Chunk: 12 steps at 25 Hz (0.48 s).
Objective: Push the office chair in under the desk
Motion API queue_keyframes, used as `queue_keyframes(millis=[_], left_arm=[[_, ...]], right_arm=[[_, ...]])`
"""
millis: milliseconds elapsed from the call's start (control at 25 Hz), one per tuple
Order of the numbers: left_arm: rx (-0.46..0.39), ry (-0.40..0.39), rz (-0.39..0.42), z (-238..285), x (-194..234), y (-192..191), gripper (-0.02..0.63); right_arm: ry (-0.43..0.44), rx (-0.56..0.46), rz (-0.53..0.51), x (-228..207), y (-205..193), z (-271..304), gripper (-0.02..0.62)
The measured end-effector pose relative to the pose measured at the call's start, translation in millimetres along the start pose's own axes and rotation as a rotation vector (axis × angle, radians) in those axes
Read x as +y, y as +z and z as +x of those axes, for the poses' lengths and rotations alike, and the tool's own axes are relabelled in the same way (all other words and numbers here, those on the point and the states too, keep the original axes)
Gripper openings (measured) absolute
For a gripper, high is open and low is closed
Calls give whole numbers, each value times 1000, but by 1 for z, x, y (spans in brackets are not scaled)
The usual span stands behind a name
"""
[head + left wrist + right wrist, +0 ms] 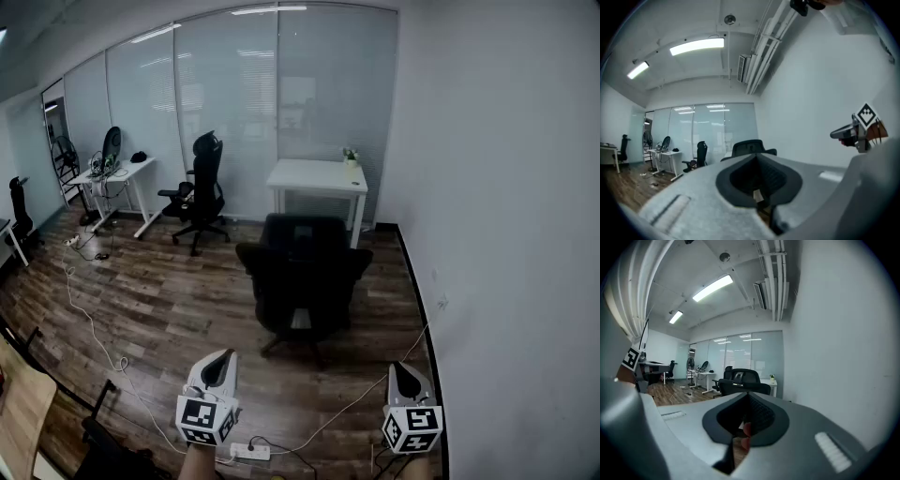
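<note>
Chair [305,281] in the head view: black, back toward me, on the wood floor [169,309] just short of the white desk [319,175] and not under it yet. Both grippers are low in frame and well apart from it.

Risks as I see them:
- A white cable [352,405] runs from a power strip [250,451] across the floor between me and the chair, so I could snag it stepping in.
- Pushing with narrow tips off-centre would probably swivel the seat instead of rolling it. The armrests could then catch a desk leg or the desk edge.
- A hard bump could tip the small plant [351,156] on the desktop.

Left gripper [219,358] and right gripper [401,367] both point forward at the chair and touch nothing.

Left gripper view: jaws fully closed with nothing between them. The chair back shows just above the tips, far off. The other gripper is visible at the right edge.

Right gripper view: jaws closed too. The reddish bit in the gap looks like part of the gripper, not a held object. Chair and desk are straight ahead, with the desk behind the chair. I'd call this the approach, with no contact made.
</note>
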<state>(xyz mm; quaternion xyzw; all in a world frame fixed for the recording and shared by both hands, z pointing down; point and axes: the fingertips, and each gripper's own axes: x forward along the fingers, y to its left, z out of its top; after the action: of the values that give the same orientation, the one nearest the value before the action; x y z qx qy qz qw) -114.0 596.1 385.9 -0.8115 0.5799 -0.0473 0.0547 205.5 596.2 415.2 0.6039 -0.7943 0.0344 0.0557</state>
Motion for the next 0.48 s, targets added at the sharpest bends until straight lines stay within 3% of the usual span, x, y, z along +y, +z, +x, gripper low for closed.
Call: queue_keyframes(millis=[480], left_arm=[[-4,-13,11,-1,-14,0,-2]], right_arm=[[-7,-17,17,-2,-1,-4,0]])
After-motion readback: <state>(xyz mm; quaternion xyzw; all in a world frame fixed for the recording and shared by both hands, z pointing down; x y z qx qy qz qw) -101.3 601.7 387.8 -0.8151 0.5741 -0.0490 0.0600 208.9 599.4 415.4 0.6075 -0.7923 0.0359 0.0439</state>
